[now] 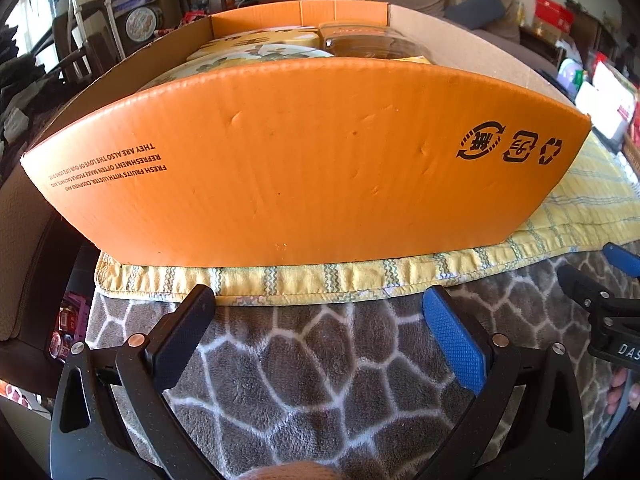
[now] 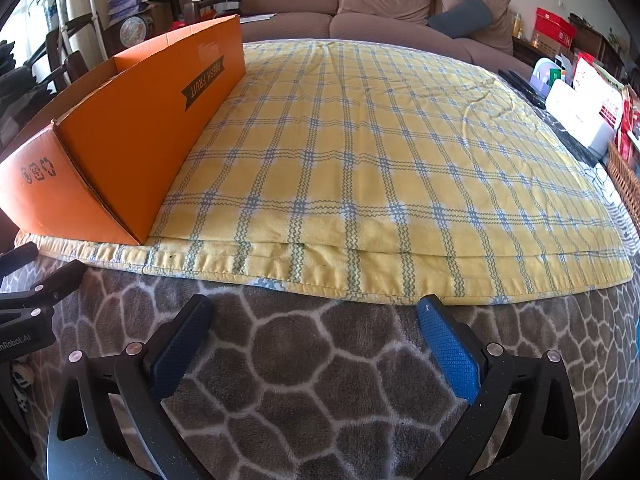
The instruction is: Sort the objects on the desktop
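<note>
Orange box (image 1: 304, 160) at near left corner of yellow plaid cloth (image 2: 380, 168), packed with patterned items (image 1: 256, 52). Left gripper (image 1: 320, 312) and right gripper (image 2: 316, 320) both spread wide, empty, over grey blanket (image 2: 320, 380).

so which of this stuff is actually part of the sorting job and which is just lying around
Part of the job:
orange cardboard box
yellow patterned items inside it
left gripper, open
right gripper, open

Just lying about:
yellow checked cloth
brown sofa
white box
wicker basket
</note>
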`<act>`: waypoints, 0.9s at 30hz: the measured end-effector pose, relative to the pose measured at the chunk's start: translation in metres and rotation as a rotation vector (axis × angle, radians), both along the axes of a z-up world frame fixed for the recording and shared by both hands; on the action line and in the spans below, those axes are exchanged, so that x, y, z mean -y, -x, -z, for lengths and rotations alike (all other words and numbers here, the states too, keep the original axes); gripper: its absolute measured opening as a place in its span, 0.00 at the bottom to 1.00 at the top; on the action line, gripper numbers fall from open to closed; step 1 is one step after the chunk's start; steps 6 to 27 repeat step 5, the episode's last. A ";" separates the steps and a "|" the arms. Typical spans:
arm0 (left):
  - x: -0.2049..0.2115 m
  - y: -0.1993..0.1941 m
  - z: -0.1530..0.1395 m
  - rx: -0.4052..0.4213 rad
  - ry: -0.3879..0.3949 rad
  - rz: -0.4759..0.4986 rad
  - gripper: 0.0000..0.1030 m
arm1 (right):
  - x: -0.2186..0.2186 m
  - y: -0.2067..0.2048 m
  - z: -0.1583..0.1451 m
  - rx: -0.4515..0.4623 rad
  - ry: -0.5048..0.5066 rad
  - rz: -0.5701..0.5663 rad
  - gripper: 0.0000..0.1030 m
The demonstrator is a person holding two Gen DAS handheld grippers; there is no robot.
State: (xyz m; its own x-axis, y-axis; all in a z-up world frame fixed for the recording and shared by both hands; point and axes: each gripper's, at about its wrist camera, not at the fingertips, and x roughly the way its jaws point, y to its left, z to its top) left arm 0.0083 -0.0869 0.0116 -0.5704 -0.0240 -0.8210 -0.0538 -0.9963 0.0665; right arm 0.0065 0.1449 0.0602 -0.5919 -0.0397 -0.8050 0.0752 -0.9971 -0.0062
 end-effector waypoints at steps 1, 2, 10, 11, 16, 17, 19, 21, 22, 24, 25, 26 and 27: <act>0.000 0.000 0.000 0.000 -0.001 0.000 1.00 | 0.000 0.000 0.000 0.000 0.000 0.000 1.00; 0.000 0.000 0.000 0.000 0.001 0.000 1.00 | 0.000 0.000 0.000 0.000 0.000 0.000 1.00; 0.001 0.000 -0.001 0.000 0.002 0.000 1.00 | 0.000 0.000 0.000 0.000 0.000 0.000 1.00; 0.001 0.000 -0.001 0.000 0.002 0.000 1.00 | 0.000 0.000 0.000 0.000 0.000 0.000 1.00; 0.001 0.000 -0.001 0.000 0.002 0.000 1.00 | 0.000 0.000 0.000 0.000 0.000 0.000 1.00; 0.001 0.000 -0.001 0.000 0.002 0.000 1.00 | 0.000 0.000 0.000 0.000 0.000 0.000 1.00; 0.001 0.000 -0.001 0.000 0.002 0.000 1.00 | 0.000 0.000 0.000 0.000 0.000 0.000 1.00; 0.001 0.000 -0.001 0.000 0.002 0.000 1.00 | 0.000 0.000 0.000 0.000 0.000 0.000 1.00; 0.001 0.000 -0.001 0.000 0.002 0.000 1.00 | 0.000 0.000 0.000 0.000 0.000 0.000 1.00; 0.001 0.000 -0.001 0.000 0.002 0.000 1.00 | 0.000 0.000 0.000 0.000 0.000 0.000 1.00; 0.001 0.000 -0.001 0.000 0.002 0.000 1.00 | 0.000 0.000 0.000 0.000 0.000 0.000 1.00; 0.001 0.000 -0.001 0.000 0.002 0.000 1.00 | 0.000 0.000 0.000 0.000 0.000 0.000 1.00; 0.001 0.000 -0.001 0.000 0.002 0.000 1.00 | 0.000 0.000 0.000 0.000 0.000 0.000 1.00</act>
